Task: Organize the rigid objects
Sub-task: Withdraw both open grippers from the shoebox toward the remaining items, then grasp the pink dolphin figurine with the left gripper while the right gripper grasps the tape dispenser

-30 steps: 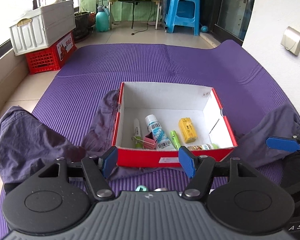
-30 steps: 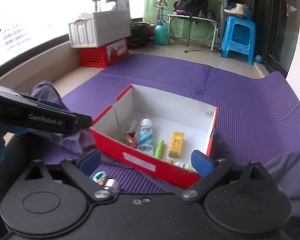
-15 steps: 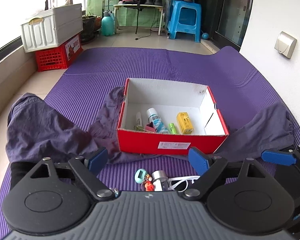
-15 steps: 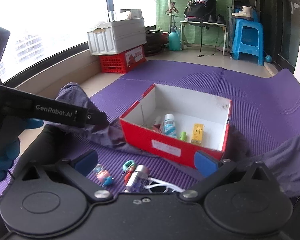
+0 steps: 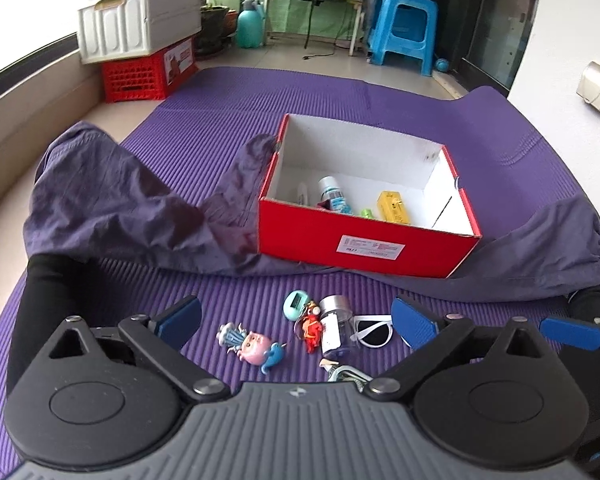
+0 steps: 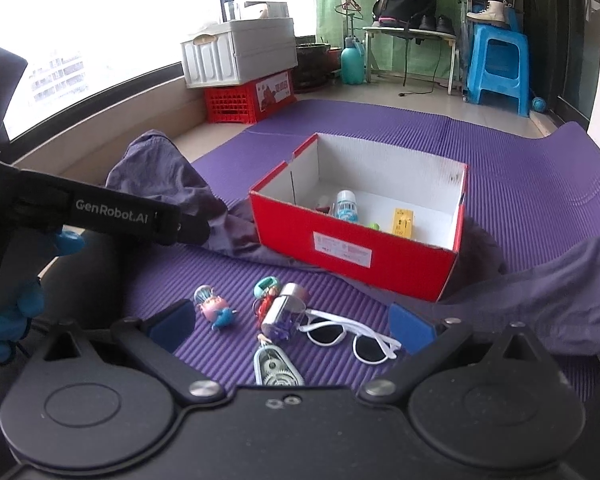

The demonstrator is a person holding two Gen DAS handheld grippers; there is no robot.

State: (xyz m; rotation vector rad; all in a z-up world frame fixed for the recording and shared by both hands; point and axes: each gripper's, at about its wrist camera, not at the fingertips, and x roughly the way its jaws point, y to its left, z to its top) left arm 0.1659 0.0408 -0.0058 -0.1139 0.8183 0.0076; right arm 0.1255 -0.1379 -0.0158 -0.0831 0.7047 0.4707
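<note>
A red shoe box (image 5: 364,240) (image 6: 352,248) stands open on the purple mat, holding a white-blue bottle (image 5: 334,196), a yellow box (image 5: 394,206) and a green item. In front of it lie a pink-blue toy figure (image 5: 254,346) (image 6: 214,308), a teal keychain (image 5: 296,304), a silver-lidded clear jar (image 5: 336,326) (image 6: 284,312), white sunglasses (image 5: 374,332) (image 6: 350,336) and a geared metal piece (image 6: 274,368). My left gripper (image 5: 296,320) hovers over these items, its jaws opening, gripping nothing. My right gripper (image 6: 291,326) is open above the same pile.
A dark grey-purple garment (image 5: 112,208) is spread left of the box and another part (image 5: 540,256) lies to its right. A white bin on a red crate (image 5: 140,68), a blue stool (image 5: 404,28) and a wall with a socket (image 5: 596,86) stand beyond the mat (image 5: 260,120).
Both grippers drew back from the box and sank, bringing the small items on the mat into view. The left jaws spread wider.
</note>
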